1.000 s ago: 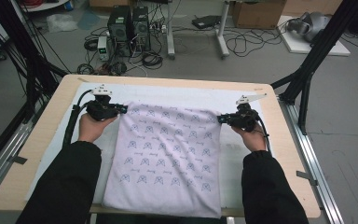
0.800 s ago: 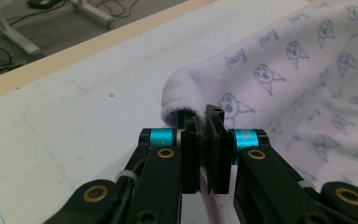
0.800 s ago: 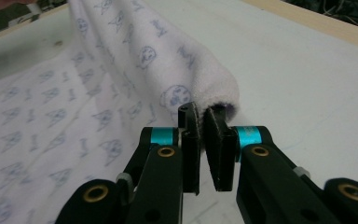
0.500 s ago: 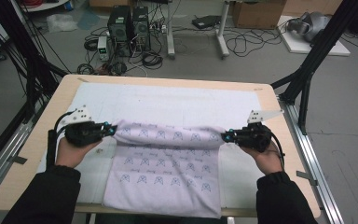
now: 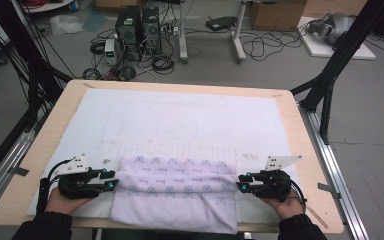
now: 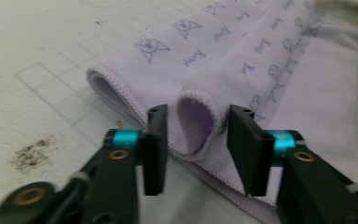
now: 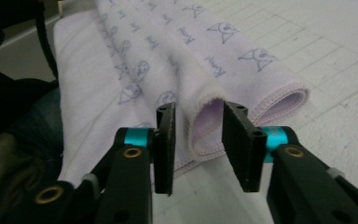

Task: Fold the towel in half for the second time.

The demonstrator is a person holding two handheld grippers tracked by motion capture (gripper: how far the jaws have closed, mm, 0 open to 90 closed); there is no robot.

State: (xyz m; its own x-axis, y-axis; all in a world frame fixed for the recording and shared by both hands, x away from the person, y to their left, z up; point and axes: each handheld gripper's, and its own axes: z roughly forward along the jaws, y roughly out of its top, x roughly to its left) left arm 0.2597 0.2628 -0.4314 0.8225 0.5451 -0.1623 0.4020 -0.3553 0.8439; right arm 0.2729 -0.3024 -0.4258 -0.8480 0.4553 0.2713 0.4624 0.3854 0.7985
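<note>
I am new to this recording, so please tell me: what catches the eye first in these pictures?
A lilac printed towel lies folded at the near edge of the white gridded mat. The left gripper and right gripper each straddle one end loop of the fold, jaws open.

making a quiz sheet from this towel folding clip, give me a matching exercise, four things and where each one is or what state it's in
Things:
1. left gripper
2. right gripper
3. lilac towel
4. white mat

Places or states:
A. covers the tabletop under the cloth
B. folded over at the table's near edge
C. at the fold's left end, jaws open around the edge
D. at the fold's right end, jaws open around the edge

Pairs: 1-C, 2-D, 3-B, 4-A
</note>
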